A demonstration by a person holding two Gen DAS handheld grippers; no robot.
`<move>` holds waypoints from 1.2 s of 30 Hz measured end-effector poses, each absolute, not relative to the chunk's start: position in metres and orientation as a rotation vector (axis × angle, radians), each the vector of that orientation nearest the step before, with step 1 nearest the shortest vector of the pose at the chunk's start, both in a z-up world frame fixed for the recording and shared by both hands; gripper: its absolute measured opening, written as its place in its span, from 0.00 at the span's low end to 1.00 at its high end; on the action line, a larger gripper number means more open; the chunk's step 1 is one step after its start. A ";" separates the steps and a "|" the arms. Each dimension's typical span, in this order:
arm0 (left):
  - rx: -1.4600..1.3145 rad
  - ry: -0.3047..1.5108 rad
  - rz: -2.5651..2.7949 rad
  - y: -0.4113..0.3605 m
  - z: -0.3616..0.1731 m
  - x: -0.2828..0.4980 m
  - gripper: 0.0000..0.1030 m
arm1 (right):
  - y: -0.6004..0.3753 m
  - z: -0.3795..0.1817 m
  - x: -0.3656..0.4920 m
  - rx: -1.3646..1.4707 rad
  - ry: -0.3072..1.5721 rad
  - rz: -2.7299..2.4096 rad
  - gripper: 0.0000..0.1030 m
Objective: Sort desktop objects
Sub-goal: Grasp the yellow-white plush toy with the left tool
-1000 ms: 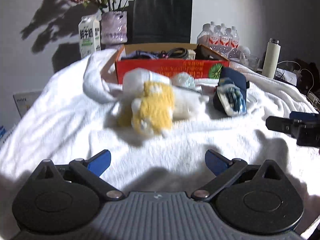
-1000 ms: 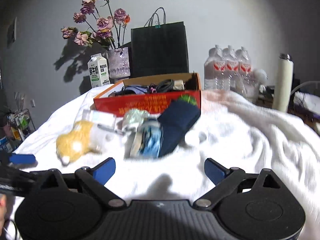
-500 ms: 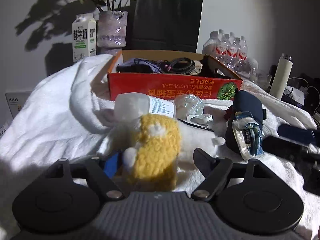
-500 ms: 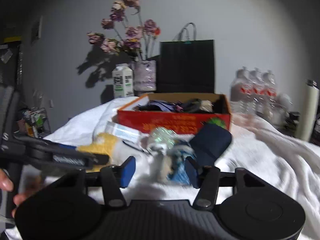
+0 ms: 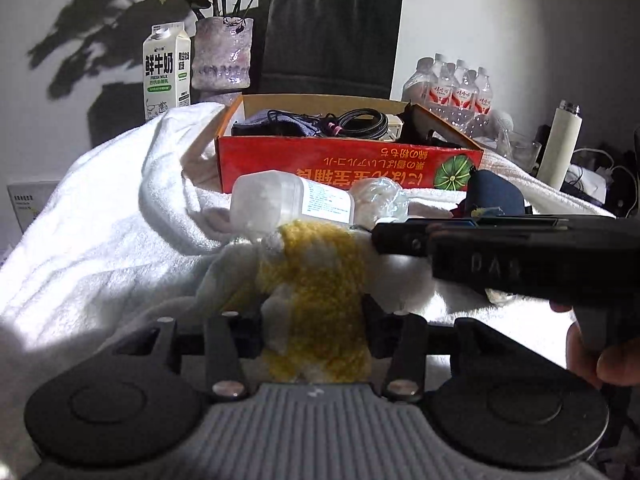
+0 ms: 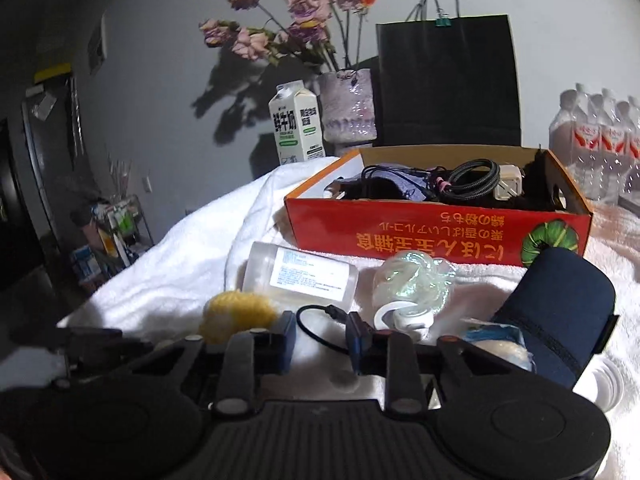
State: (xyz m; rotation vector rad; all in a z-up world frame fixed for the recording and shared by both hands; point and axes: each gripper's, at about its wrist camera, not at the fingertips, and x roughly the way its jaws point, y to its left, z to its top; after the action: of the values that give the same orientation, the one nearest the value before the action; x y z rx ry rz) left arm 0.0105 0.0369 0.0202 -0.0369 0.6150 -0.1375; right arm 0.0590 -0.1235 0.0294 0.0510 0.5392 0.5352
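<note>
The left hand-held gripper (image 5: 316, 320) is closing with the yellow-and-white plush toy (image 5: 316, 280) between its fingers, on the white towel (image 5: 100, 248). Only the right wrist view shows the right hand-held gripper (image 6: 322, 338) closing around a black cable (image 6: 316, 328); pad contact cannot be determined.

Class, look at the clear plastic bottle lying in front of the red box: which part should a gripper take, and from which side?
Probably the bottle by its middle, across its short width, from above and the near side. It lies flat on the towel, long axis across the view. The red box stands close behind it, and the yellow plush crowds its near left end.
</note>
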 end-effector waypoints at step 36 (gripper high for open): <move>-0.252 0.523 -0.088 0.086 0.085 -0.078 0.45 | -0.167 0.077 -0.051 0.220 0.478 0.546 0.01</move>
State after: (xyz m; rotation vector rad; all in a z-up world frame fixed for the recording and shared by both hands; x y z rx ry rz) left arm -0.0780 0.0856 0.0851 -0.2516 0.5226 -0.0878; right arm -0.0509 -0.1674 0.0771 0.2204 0.4777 0.5463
